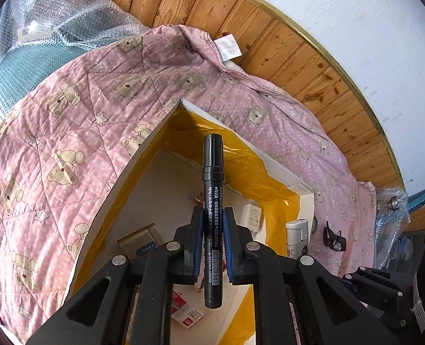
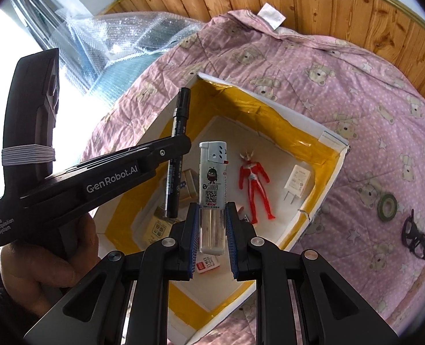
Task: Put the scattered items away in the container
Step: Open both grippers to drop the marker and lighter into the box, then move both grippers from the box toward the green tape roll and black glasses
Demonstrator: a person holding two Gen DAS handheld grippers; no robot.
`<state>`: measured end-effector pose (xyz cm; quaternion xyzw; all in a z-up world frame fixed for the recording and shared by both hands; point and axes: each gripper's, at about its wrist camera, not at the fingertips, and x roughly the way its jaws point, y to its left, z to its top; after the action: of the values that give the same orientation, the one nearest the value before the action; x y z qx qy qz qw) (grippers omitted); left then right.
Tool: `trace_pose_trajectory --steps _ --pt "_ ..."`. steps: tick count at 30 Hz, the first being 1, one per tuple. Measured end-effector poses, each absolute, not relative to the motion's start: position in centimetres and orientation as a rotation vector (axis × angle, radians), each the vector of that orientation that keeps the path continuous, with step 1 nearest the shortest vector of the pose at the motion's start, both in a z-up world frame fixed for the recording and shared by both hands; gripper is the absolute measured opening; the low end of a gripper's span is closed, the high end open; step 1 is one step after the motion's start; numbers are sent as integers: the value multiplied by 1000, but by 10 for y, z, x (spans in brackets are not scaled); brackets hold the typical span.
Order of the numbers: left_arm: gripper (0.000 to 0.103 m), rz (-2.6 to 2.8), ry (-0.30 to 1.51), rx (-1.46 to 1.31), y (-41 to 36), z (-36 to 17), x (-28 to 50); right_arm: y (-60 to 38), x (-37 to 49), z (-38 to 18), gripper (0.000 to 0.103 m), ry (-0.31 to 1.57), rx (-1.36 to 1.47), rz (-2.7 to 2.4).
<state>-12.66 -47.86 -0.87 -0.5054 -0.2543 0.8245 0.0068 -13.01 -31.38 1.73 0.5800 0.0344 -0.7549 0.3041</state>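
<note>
Two grippers were loaded, both hanging over the open white box with yellow-taped inner walls.

Left wrist view: left gripper was clamped narrow on a black marker, cap end pointing away, barcode end toward the camera. Marker sat over the box interior. Inside the box: a gold rectangular item near the left wall, a white charger toward the right wall, a small red-and-white pack near the bottom edge. Just outside the box's right wall, a white lighter showed, and further right on the pink bear quilt lay black sunglasses.

Right wrist view: right gripper was closed on a white lighter, printed body upright, clear fuel end between the pads, held above the box floor. Left gripper entered from the left, a hand on its handle, with the marker tilted over the box's left half. On the box floor lay a red-and-silver hero figure, a white charger and small cartons. Outside the box to the right, on the quilt: a roll of green tape and black sunglasses, still untidied.

Risks, judged: the two grippers hung close together, so releasing at once could knock them. Marker might bounce or roll on landing. The lighter could land on the figure and tip out of place.
</note>
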Motion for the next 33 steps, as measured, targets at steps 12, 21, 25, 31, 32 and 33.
trace_pose_trajectory --steps 12,21,25,31,32,33 --pt "14 2578 -749 -1622 -488 -24 -164 -331 -158 4 19 91 1557 -1995" --pt "57 2565 -826 -1633 -504 -30 -182 -317 -166 -22 51 0 1634 -1956" --pt "57 2553 -884 -1614 -512 -22 -172 -295 -155 -29 51 -52 1683 -1937" --pt "57 2533 -909 -1621 -509 -19 -152 -279 -139 -22 51 -92 1679 -1932" --pt "57 2525 -903 -1631 -505 -20 -149 -278 -137 -20 51 -93 1673 -1932" --pt "57 2517 -895 -1644 -501 -22 -145 -277 -135 -19 51 -96 1669 -1931"
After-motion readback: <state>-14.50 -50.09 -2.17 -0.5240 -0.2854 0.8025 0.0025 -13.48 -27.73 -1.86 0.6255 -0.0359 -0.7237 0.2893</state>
